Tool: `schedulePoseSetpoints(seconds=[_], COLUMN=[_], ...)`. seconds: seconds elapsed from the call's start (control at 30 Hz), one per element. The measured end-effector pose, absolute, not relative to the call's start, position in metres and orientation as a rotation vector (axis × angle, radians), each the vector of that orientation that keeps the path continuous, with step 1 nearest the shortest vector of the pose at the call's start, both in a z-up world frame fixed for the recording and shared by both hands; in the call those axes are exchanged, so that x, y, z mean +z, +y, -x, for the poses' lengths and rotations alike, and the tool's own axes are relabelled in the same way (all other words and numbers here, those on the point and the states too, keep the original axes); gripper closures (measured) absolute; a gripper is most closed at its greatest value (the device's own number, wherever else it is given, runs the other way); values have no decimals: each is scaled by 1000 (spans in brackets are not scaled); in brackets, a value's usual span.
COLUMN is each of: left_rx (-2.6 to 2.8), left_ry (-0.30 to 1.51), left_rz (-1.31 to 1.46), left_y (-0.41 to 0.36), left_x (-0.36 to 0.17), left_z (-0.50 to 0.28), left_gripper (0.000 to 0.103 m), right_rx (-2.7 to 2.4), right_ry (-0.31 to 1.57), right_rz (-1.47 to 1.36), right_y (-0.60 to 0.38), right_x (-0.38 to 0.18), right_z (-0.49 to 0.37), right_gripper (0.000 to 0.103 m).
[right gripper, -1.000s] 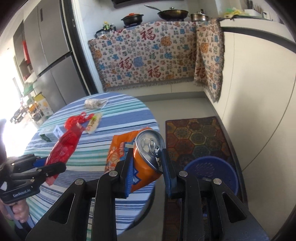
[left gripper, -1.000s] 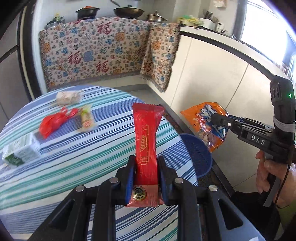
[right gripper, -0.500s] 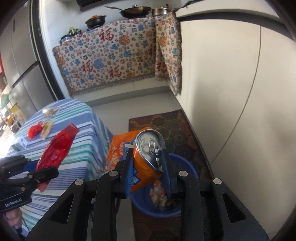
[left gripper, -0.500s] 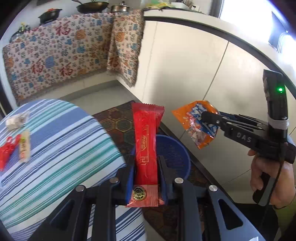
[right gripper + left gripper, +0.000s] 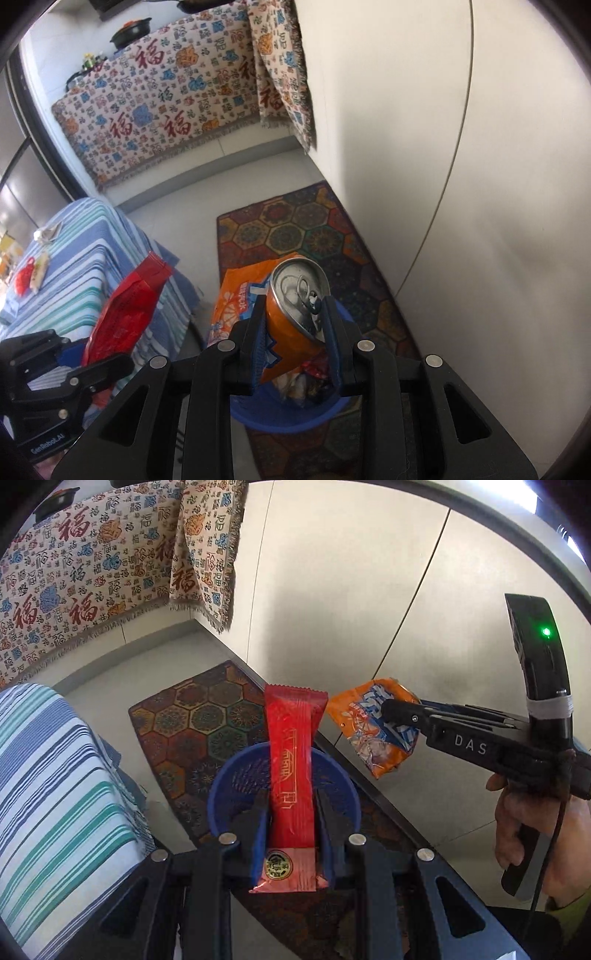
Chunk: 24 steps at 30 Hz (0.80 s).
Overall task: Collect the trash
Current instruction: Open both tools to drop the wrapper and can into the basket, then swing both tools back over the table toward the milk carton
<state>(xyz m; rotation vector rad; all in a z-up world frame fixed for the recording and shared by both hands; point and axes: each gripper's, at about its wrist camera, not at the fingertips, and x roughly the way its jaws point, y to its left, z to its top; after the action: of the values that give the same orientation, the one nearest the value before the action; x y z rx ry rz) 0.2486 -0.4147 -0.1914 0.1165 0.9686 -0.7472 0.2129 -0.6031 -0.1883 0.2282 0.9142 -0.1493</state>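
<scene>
- Left wrist view has the blue bin [image 5: 221, 805] sitting on the patterned rug [image 5: 192, 716], right below the left gripper [image 5: 291, 834], and the big risk is a miss: the red wrapper [image 5: 291, 760] is long and light, so if it is let go off-centre it could drift and drape over the rim or land on the rug.
- Striped table [image 5: 55, 794] is close on the left; its near edge hangs just beside the bin, so a swing that way could brush the cloth.
- Right gripper [image 5: 295, 332] is clamped on two things at once, an orange snack bag [image 5: 236, 302] and an orange can [image 5: 295, 306]. My guess is they would not fall together: the can drops straight, the bag flutters, and the bag may catch on a finger.
- Both tools hang over one small bin, near each other, so a bump between them looks possible.
- Left gripper is closed on the red wrapper's lower end, and the wrapper stands upright above the jaws, glossy, with a gold emblem at the bottom and a crimped top edge.
- Orange can shows a silver top with the pull tab up and the mouth open, tilted; any dregs could spill.
- Bin already holds some scraps, seen under the right gripper.
- More trash remains at the table's far edge: a small red bag [image 5: 24, 278] and a pale wrapper [image 5: 40, 267].
</scene>
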Motion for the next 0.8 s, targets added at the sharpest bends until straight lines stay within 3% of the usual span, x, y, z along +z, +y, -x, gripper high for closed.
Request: schedulePoseSetpoints(seconds=[0.4, 0.43, 0.47, 0.5, 0.67, 0.8], left_rx=[-751, -752, -754, -759, -767, -765], left_ry=[1038, 1048, 1059, 1063, 1017, 977], left_rz=[-201, -197, -191, -183, -157, -138], left_y=[-442, -445, -447, -449, -451, -440], left_x=[-222, -224, -227, -228, -215, -193], left_z=[-270, -273, -276, -278, -279, -270], left_gripper=[78, 72, 68, 61, 60, 60], right_rx=[-134, -131, -134, -137, -184, -232], right_ry=[973, 970, 965, 958, 861, 767], right_rz=[-281, -299, -312, -316, -284, -253], right_y=[-615, -617, -619, -620, -621, -619], right_x=[-217, -218, -218, -217, -192, -167], right_z=[-228, -228, -227, -225, -213, -199], right_gripper=[71, 67, 54, 50, 49, 31])
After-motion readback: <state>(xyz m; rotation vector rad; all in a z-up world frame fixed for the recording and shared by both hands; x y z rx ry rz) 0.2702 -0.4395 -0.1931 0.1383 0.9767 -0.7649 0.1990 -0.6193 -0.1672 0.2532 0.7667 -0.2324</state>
